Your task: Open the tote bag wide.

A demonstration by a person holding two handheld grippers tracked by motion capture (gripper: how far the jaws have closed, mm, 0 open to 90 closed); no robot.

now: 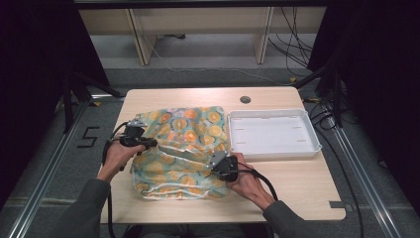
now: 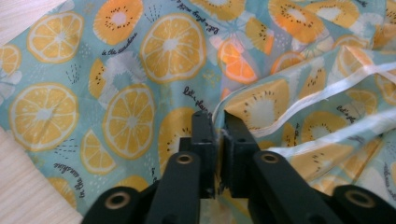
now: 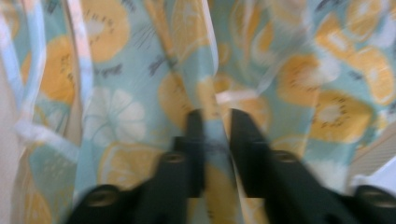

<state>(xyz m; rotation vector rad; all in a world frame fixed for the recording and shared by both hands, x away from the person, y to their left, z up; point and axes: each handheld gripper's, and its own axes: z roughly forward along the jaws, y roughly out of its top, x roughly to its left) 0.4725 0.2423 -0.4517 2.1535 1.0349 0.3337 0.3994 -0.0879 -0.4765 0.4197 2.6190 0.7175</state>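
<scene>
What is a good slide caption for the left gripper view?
Left tool pinching a fold of the citrus-print cloth on the wooden table.

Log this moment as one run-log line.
left hand-held gripper: pinching cloth edge | right hand-held gripper: pinching cloth fold | tray: empty, right of cloth

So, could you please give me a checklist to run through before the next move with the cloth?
1. Left gripper has a cloth edge between its jaws: ok.
2. Right gripper pinches a fold of cloth: ok, though its view is blurred.
3. Cloth lies wholly on the table: ok.
4. Cloth flat: not ok, it is bunched through the middle.
5. Tray apart from the cloth: cannot tell, their edges meet closely.
</scene>
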